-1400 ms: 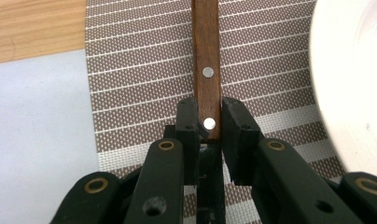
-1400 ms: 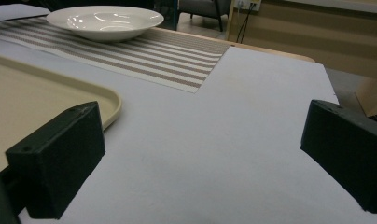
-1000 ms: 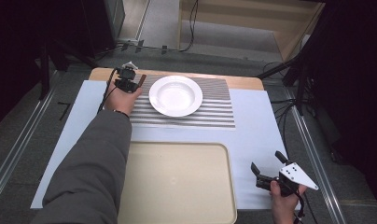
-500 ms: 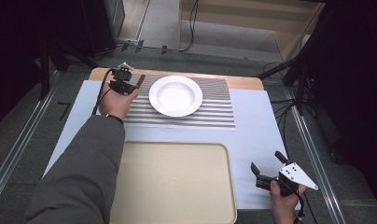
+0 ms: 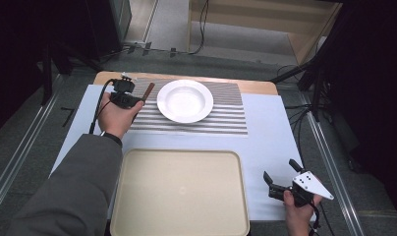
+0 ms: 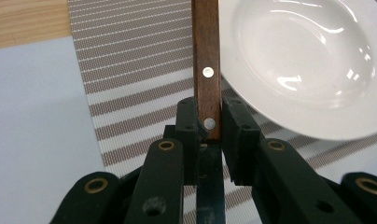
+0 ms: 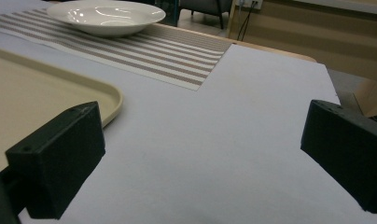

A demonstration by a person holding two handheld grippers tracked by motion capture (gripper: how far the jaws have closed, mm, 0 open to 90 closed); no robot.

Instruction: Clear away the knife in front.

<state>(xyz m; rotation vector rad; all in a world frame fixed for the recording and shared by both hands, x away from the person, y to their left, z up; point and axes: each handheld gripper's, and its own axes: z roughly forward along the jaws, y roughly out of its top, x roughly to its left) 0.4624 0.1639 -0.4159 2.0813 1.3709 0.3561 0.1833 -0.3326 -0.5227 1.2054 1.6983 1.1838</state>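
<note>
My left gripper [image 5: 135, 100] is shut on a brown wooden handle [image 5: 148, 91] with two metal rivets. It holds the handle over the striped placemat [image 5: 226, 114], just left of the white deep plate [image 5: 184, 100]. In the left gripper view the handle [image 6: 206, 70] rises straight up from between the jaws, whose pads [image 6: 189, 122] press its lower end, and the plate [image 6: 308, 60] lies to its right. What is at the handle's other end is hidden. My right gripper [image 5: 281, 176] stands open and empty at the near right, low over the pale sheet [image 7: 233, 116].
A large beige tray [image 5: 179, 191] lies in front of the person, and its corner [image 7: 105, 100] reaches close to the right gripper. The wooden table edge [image 5: 255, 86] runs behind the placemat. Cables and dark stands surround the table.
The left hand has drawn the wooden handle leftward and a little toward the person, away from the plate's rim. The right gripper has stayed put.
</note>
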